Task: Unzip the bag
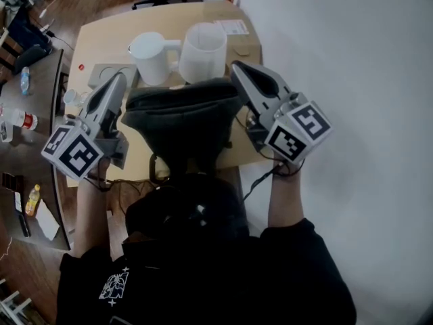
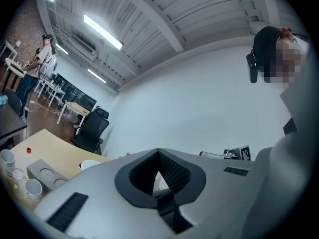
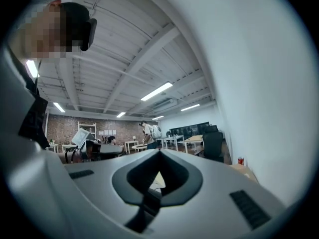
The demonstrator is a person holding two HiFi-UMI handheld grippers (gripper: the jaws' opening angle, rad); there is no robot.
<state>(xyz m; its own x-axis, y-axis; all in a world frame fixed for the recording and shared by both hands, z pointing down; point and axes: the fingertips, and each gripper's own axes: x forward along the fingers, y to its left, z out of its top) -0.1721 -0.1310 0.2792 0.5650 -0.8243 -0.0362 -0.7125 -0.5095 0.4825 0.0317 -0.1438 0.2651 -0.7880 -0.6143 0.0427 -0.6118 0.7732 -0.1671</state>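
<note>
Just off the left end of the bag (image 1: pixel 179 117): left gripper (image 1: pixel 119 80), jaws pressed together on nothing, tilted up toward wall and ceiling in the left gripper view (image 2: pixel 158 169) rather than down at the bag. Left-rear of the bag, behind that gripper: grey tray (image 1: pixel 101 72) with round hollows. In the middle, at the near edge of the wooden surface (image 1: pixel 95 39): the bag itself, dark and slumped, long axis running left to right from one gripper to the other. No telling zip line or pull on the dark fabric. Directly behind the bag and near it: white jug (image 1: pixel 150 57), then translucent tub (image 1: pixel 201 51), both crowding the far side. At the bag's right-rear corner: right gripper (image 1: pixel 238 68), jaws likewise closed and empty, also aimed upward in the right gripper view (image 3: pixel 158 172); touching the bag or merely above it, cannot tell. Neither gripper clearly nearer; bag down and inward from both sets of jaws. Probably needed first: tipping both downward and parting the jaws, one to pin the fabric, the other to take the pull. Free room along the bag's length, little behind it; right of the bag, surface edge close by, then white wall (image 1: pixel 352 80).
</note>
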